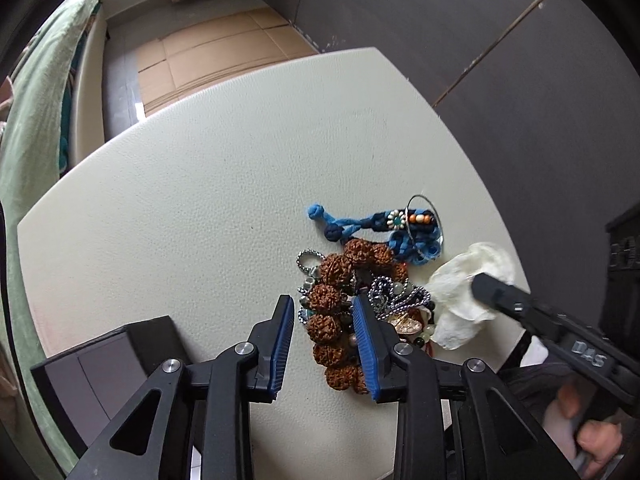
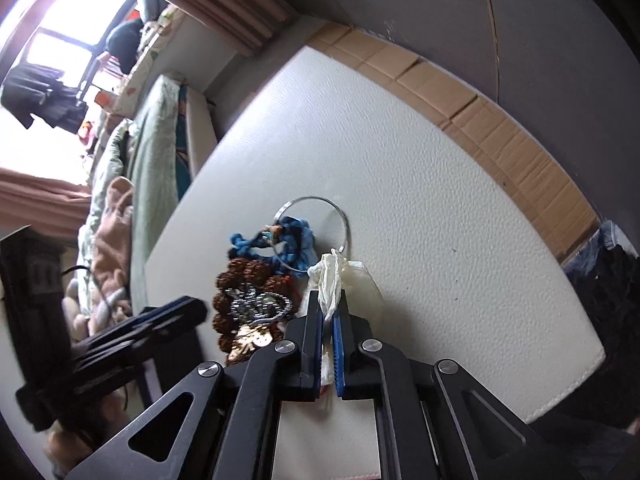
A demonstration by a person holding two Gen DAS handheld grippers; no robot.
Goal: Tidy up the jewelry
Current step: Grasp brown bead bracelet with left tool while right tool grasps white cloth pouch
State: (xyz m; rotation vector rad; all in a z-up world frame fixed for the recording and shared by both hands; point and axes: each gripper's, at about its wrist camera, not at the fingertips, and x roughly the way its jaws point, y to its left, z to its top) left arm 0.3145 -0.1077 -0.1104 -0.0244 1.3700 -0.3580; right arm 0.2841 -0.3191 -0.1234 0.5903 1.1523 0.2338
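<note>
A heap of jewelry lies on the white table (image 1: 200,184). A brown bead bracelet (image 1: 334,316) lies in it with silver chains (image 1: 394,294), a blue braided cord bracelet (image 1: 372,224) and a thin silver bangle (image 1: 428,204). My left gripper (image 1: 322,310) is open, its blue pads on either side of the brown beads. My right gripper (image 2: 329,300) is shut on a white sheer pouch (image 2: 334,276), which lies right of the heap (image 1: 468,288). In the right wrist view the beads (image 2: 244,284), the blue cord (image 2: 288,236) and the bangle (image 2: 320,216) lie just ahead.
A black box (image 1: 108,364) stands on the table at my left. Flat cardboard (image 2: 500,120) lies on the floor beyond the table's far edge. A bed with green bedding (image 1: 36,100) is at the left. A dark wall (image 1: 500,60) is behind.
</note>
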